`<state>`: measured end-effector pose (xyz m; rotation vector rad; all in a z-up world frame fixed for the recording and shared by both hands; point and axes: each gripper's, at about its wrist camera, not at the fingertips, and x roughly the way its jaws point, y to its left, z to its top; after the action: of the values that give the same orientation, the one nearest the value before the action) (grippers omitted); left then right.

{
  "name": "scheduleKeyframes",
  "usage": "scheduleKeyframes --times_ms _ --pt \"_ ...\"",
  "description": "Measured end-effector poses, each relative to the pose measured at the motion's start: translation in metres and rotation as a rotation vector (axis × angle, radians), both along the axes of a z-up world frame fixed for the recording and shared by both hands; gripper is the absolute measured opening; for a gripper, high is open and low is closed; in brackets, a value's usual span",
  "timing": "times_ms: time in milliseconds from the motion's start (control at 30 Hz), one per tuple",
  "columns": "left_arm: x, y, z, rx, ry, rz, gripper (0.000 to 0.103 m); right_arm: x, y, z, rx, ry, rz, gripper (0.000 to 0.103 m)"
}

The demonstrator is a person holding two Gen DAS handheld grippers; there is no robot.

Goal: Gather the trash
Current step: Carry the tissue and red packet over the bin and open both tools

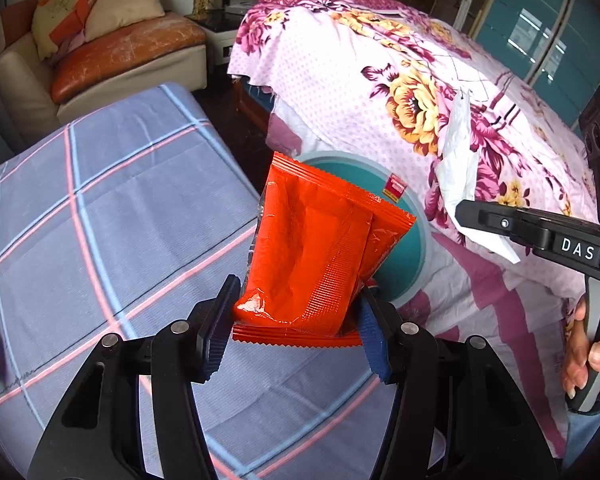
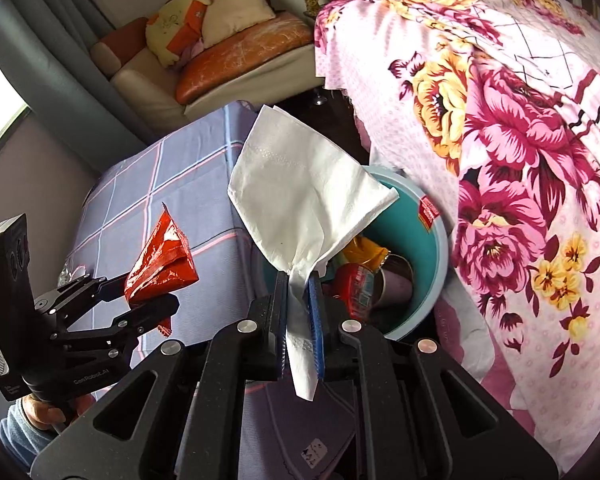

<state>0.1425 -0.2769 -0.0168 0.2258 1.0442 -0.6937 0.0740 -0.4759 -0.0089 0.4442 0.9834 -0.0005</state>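
Nearest the left wrist camera, the left gripper [image 1: 296, 320] is clamped on the lower end of a red foil snack wrapper [image 1: 316, 248], its blue ribbed pads pressing the packet from both sides so that it stands up and leans a little right. Behind the wrapper lies the teal bin [image 1: 414, 240], wedged between a table under a blue plaid cloth [image 1: 100, 208] and a bed with a pink floral cover [image 1: 380, 80]. In the right wrist view, the right gripper [image 2: 298, 308] is pinched nearly together on a white paper napkin [image 2: 300, 184], which fans out above the jaws and hangs in a strip below them. The bin [image 2: 440, 248] beyond already holds a red can [image 2: 356, 284] and yellow packaging [image 2: 366, 250].
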Motion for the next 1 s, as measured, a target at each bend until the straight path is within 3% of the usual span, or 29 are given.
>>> scheduleKeyframes --times_ms 567,767,967,1000 --pt "0.023 -0.047 -0.02 -0.005 0.046 -0.049 0.059 0.014 -0.025 -0.008 0.001 0.03 -0.051 0.012" --pt "0.027 -0.049 -0.023 -0.018 0.059 -0.041 0.082 0.018 -0.029 -0.011 -0.004 0.044 -0.06 0.012" --pt "0.028 -0.041 -0.024 -0.032 0.075 -0.029 0.085 0.022 -0.027 -0.012 -0.006 0.05 -0.058 0.012" --pt "0.028 -0.039 -0.024 -0.035 0.077 -0.024 0.09 0.023 -0.026 -0.013 -0.007 0.053 -0.056 0.012"
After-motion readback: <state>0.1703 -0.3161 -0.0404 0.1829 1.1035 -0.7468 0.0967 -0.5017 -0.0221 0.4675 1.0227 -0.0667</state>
